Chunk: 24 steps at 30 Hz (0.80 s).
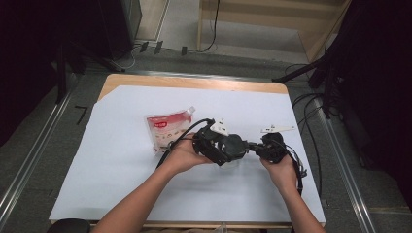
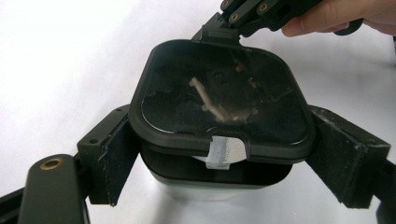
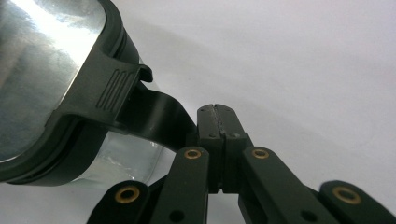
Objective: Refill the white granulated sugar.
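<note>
I am working on the lidded container [image 2: 219, 107], a clear tub with a black lid, which is sitting near the middle of the tabletop [image 1: 121, 194] just right of the red pouch [image 1: 167, 128]; the left gripper [image 2: 219, 163] is pinching its body between both jaws, pads flat on opposite sides. The right gripper [image 3: 215, 135] is pressing its jaws together beside the lid's latch tab [image 3: 109, 91], with nothing visible between them. To do this well, I am keeping the left grip firm and level, so the tub is not twisting, while nudging the tab gently rather than prying hard.
</note>
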Each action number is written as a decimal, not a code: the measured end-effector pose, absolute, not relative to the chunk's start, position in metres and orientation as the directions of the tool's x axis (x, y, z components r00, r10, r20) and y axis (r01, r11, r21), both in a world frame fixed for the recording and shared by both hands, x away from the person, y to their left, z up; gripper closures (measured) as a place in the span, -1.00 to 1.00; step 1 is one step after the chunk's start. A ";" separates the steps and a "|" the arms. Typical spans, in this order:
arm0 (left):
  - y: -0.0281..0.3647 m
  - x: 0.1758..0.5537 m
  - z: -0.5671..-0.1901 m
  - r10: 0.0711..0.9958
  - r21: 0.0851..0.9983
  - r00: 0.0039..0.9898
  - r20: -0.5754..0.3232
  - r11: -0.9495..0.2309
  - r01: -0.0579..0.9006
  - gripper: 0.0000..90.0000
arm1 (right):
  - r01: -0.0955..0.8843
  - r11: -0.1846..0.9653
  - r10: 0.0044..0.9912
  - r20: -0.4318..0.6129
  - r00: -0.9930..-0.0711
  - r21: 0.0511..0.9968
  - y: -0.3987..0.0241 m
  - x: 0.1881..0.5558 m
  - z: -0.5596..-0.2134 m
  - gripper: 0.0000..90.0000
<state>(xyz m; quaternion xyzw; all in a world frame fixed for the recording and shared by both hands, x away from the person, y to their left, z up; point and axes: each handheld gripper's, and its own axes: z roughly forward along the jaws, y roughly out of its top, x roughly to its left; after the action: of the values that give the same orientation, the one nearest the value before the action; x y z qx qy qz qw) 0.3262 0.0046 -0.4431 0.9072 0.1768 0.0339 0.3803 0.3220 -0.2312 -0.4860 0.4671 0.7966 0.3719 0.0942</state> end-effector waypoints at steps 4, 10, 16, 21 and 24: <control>0.003 0.327 -0.441 0.345 0.703 0.935 -0.077 -0.646 0.297 -0.62 | 0.679 0.284 0.817 0.200 -0.541 0.677 -0.230 0.321 -0.486 1.00; 0.002 0.327 -0.437 0.336 0.704 0.939 -0.069 -0.651 0.285 -0.62 | 0.679 0.281 0.816 0.204 -0.541 0.678 -0.230 0.321 -0.485 1.00; 0.003 0.330 -0.424 0.299 0.751 0.940 -0.165 -0.580 0.316 -0.05 | 0.672 0.286 0.807 0.207 -0.553 0.683 -0.229 0.319 -0.484 1.00; -0.006 0.324 -0.417 0.279 0.718 0.955 -0.102 -0.644 0.265 0.00 | 0.669 0.295 0.803 0.202 -0.560 0.682 -0.229 0.318 -0.485 1.00; -0.008 0.324 -0.414 0.275 0.709 0.956 -0.103 -0.654 0.264 0.08 | 0.669 0.294 0.805 0.201 -0.559 0.682 -0.229 0.319 -0.485 1.00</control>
<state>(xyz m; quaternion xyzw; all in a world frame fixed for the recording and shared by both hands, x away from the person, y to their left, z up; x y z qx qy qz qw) 0.3237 -0.0076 -0.4144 0.9094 0.1481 0.0068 0.3886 0.3185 -0.2286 -0.4848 0.4610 0.7994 0.3746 0.0901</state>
